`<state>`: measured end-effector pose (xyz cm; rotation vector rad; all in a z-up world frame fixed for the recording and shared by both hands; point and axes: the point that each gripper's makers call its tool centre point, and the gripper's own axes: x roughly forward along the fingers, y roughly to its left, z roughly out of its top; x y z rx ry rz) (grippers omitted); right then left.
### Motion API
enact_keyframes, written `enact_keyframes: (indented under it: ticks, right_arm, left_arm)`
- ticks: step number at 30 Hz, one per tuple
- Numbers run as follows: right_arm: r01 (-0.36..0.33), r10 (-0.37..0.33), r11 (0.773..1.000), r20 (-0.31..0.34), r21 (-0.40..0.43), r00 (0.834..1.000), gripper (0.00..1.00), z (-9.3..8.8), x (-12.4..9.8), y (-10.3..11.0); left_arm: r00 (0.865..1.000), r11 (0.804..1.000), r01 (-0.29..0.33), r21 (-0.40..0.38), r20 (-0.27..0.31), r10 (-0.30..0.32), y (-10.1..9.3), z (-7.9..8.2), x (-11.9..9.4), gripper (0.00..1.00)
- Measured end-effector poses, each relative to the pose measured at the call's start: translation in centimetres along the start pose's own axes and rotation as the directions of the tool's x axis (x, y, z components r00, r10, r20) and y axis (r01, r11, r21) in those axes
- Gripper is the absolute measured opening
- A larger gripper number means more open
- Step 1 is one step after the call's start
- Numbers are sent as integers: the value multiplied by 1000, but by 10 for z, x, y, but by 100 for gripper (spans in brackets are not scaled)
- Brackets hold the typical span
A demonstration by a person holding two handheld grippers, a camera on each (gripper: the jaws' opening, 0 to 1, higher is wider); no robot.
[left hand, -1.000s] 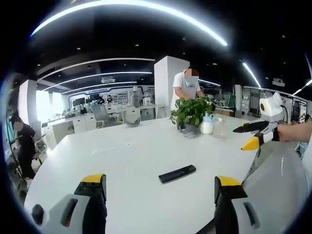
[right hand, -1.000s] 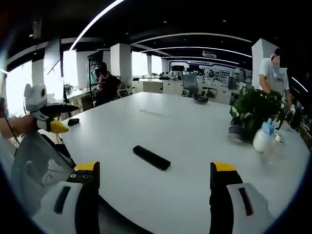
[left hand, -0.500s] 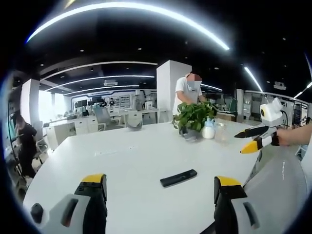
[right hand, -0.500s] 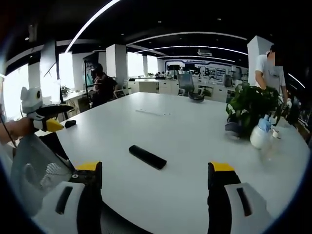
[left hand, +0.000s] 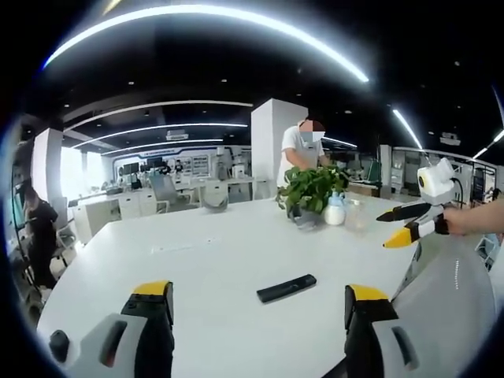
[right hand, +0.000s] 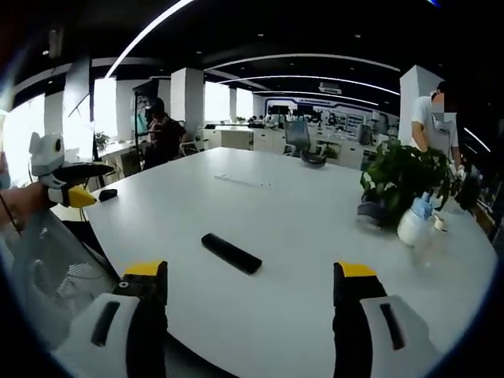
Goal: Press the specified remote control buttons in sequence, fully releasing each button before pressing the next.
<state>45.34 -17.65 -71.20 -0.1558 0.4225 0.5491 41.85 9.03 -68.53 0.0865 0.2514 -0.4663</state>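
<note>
Open-plan office space is surrounding a large white table [left hand: 236, 260] under curved ceiling light strips. Lying flat near frame centre in both views, a black remote control [left hand: 286, 288] [right hand: 231, 253] is resting clear of either tool. At the bottom of the left gripper view, the left gripper [left hand: 257, 309] is standing with jaws wide apart, holding nothing; the right gripper [right hand: 250, 288] is doing likewise. At upper right, a potted plant [left hand: 309, 189] and white spray bottle [right hand: 413, 224] are sitting beside a standing person [left hand: 302, 145].

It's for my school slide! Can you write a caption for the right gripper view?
Open right gripper hovers before a black remote lying on a white table, with a potted plant nearby.
</note>
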Motion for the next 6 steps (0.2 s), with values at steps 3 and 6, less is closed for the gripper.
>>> enact_keyframes:
  ticks: [3, 6]
  right_arm:
    - [14, -14, 1000, 0, -2, 1000, 89, 0, -2, -2]
    - [19, -19, 1000, 12, 7, 1000, 88, 1, -3, -4]
  left_arm:
    - [1000, 1000, 5, 12, -2, -5, -1, 0, 1, 93]
    - [1000, 1000, 10, 6, 3, -10, -1, 1, 1, 93]
